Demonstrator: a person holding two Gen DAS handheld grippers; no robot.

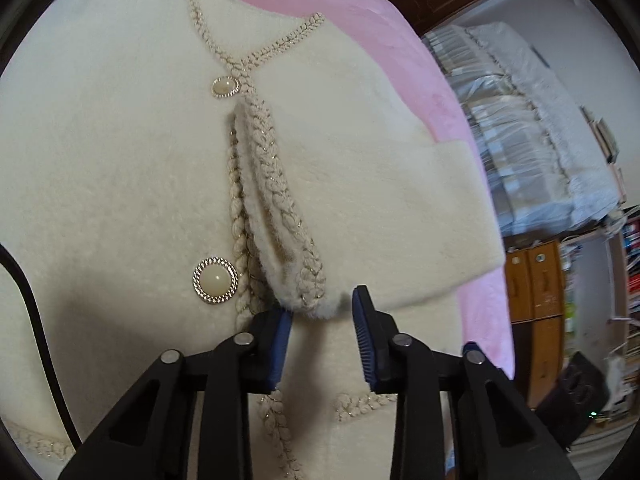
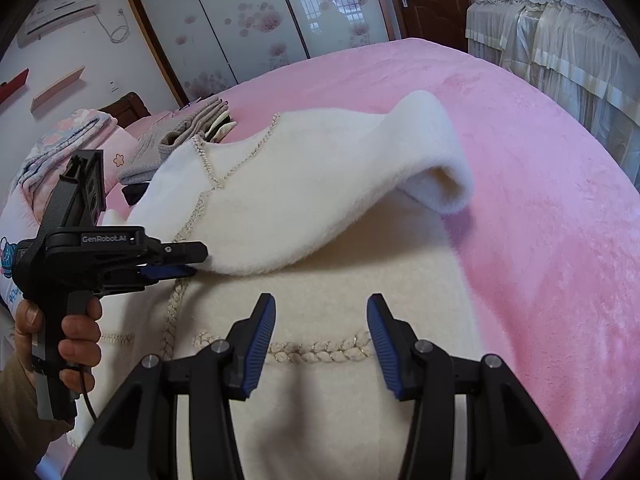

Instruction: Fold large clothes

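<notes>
Lying just ahead of open left tongs, cardigan hem seemingly ungripped.

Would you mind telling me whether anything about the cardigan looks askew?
Yes: the cardigan's front flap is turned back and bunched between the open left gripper's fingers, and a sleeve lies folded across the body, its cuff lifted off the pink blanket.

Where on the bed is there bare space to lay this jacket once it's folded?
The pink blanket lies bare to the right of the cream jacket and beyond its raised sleeve. The far left is crowded: folded clothes and bedding by the headboard.
</notes>
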